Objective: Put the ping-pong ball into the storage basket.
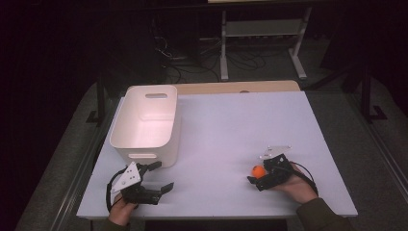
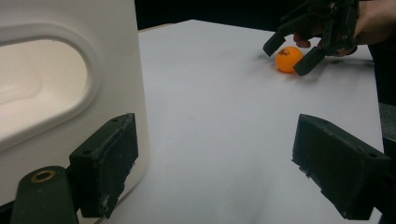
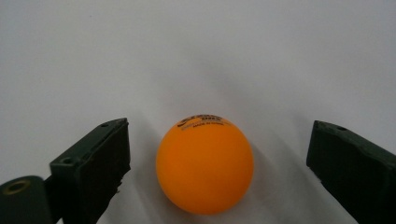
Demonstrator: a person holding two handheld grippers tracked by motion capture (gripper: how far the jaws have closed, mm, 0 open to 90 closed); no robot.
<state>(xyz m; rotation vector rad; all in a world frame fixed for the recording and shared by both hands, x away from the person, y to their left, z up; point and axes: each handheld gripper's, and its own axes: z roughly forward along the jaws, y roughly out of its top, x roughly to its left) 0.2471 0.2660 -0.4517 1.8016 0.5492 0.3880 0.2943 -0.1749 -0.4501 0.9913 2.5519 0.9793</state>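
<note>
Closing in: right claw point(image 1: 256, 177) straddles an orange ball point(image 1: 258, 171) on the white worktop point(image 1: 231, 130), near its front right edge.
Right claw: jaws wide w/ the ball between them, a gap on each side in the right gripper view point(image 3: 205, 165); not gripped yet.
Left claw: point(image 1: 160, 176) jaws wide, nothing between; rests at front left, just beside the white bin point(image 1: 146, 121), likely parked while the other hand works.
Why there: ball sits loose on the flat top, so a claw low to the surface w/ a jaw each side looks like the way to stop it rolling off.
Bin: open top, handle slot in the near wall; probably where the ball is headed, well apart from it for now.
High view: gives the whole layout, both hands, and bin vs. ball spacing.
Right gripper view: small print on top of the ball, and the gaps to each jaw.
Left gripper view: bin's handle slot up close point(image 2: 42, 88), plus the right claw point(image 2: 288, 53) from the side, tips down around the ball point(image 2: 288, 59).
</note>
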